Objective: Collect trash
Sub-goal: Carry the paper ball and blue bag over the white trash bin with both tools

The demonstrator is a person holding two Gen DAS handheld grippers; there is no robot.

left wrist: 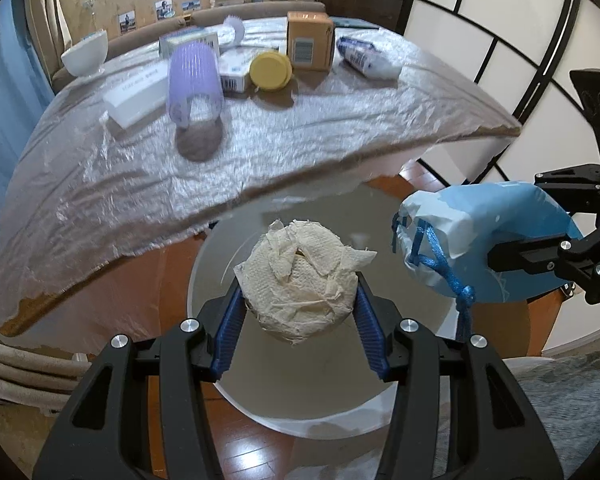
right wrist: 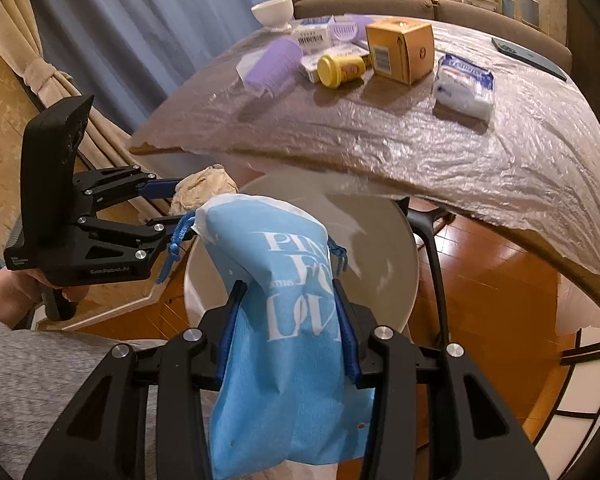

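My left gripper is shut on a crumpled wad of white paper towel and holds it over the open mouth of a round white bin beside the table. The wad also shows in the right wrist view. My right gripper is shut on a blue and white drawstring bag and holds it above the same bin. In the left wrist view the bag hangs to the right of the wad, a little apart from it.
A table under crinkled plastic sheet holds a lilac ribbed cup, a yellow-lidded jar, an orange box, white cartons, a tissue pack and a white bowl. Wooden floor lies below.
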